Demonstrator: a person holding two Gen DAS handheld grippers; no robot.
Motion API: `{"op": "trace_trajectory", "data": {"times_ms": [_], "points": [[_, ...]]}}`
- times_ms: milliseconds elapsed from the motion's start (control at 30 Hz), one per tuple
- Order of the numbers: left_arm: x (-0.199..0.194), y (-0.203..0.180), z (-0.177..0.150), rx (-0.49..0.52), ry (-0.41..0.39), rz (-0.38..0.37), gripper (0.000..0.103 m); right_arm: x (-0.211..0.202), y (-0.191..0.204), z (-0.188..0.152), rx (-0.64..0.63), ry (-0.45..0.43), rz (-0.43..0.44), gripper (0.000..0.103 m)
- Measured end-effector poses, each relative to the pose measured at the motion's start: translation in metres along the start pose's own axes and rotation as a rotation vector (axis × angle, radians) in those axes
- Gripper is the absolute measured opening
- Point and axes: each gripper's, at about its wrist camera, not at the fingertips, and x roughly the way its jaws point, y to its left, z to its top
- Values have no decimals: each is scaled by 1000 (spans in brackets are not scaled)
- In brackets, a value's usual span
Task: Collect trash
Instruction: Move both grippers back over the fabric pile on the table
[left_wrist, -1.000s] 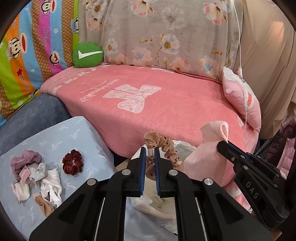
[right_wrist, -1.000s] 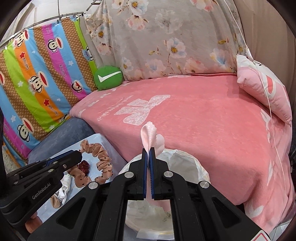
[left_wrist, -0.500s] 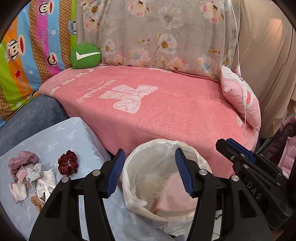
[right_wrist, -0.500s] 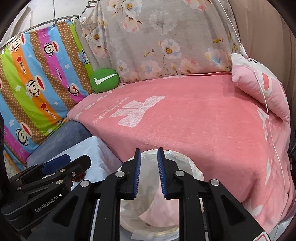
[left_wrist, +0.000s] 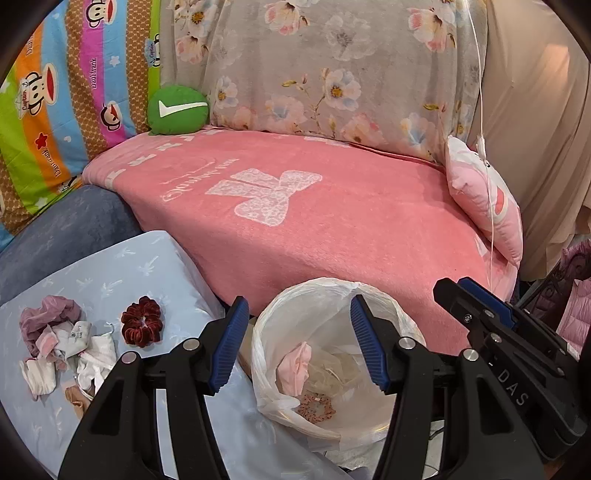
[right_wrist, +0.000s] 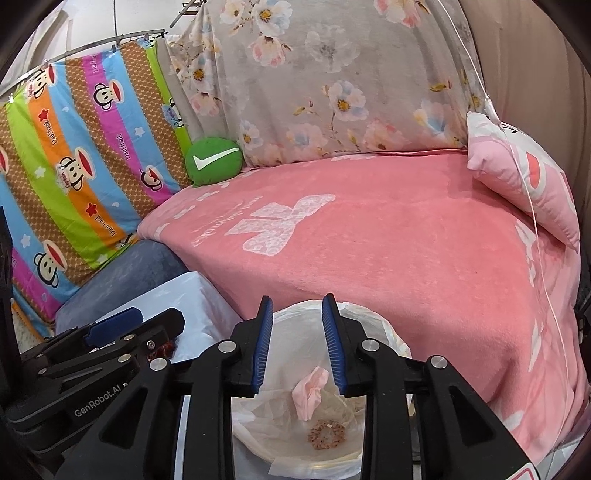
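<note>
A bin lined with a white bag (left_wrist: 325, 291) stands right below both grippers. Inside it lie a pink cloth (left_wrist: 293, 369) and a tan dotted scrunchie (left_wrist: 317, 406); the right wrist view shows the same pink cloth (right_wrist: 310, 391) and scrunchie (right_wrist: 327, 434). My left gripper (left_wrist: 297, 302) is open over the bin's rim with nothing between its fingers. My right gripper (right_wrist: 297, 300) hangs beside it with its jaws opening and nothing between them. A dark red scrunchie (left_wrist: 142, 326) and a pile of cloth scraps (left_wrist: 55, 350) lie on the light blue table (left_wrist: 110, 273) to the left.
A pink blanket (left_wrist: 332, 221) covers the sofa behind the bin. On it sit a pink pillow (left_wrist: 484, 206) at the right and a green cushion (left_wrist: 177, 110) at the back left. A thin white cord (left_wrist: 484, 147) hangs at the right.
Both grippers have opened. The tan scrunchie left the left gripper and the pink cloth left the right one; both now lie in the bin.
</note>
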Motion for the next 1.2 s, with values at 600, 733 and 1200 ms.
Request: {"op": "trace_trajectory", "data": {"times_ms": [600, 733, 1200], "points": [[-16, 43, -7, -74, -9, 41, 64, 0, 42, -5, -62, 17, 37, 33], [-20, 59, -12, -97, -7, 62, 68, 1, 59, -9, -82, 25, 53, 34], [-30, 136, -47, -213, 23, 177, 82, 11, 121, -29, -155, 68, 113, 39]]}}
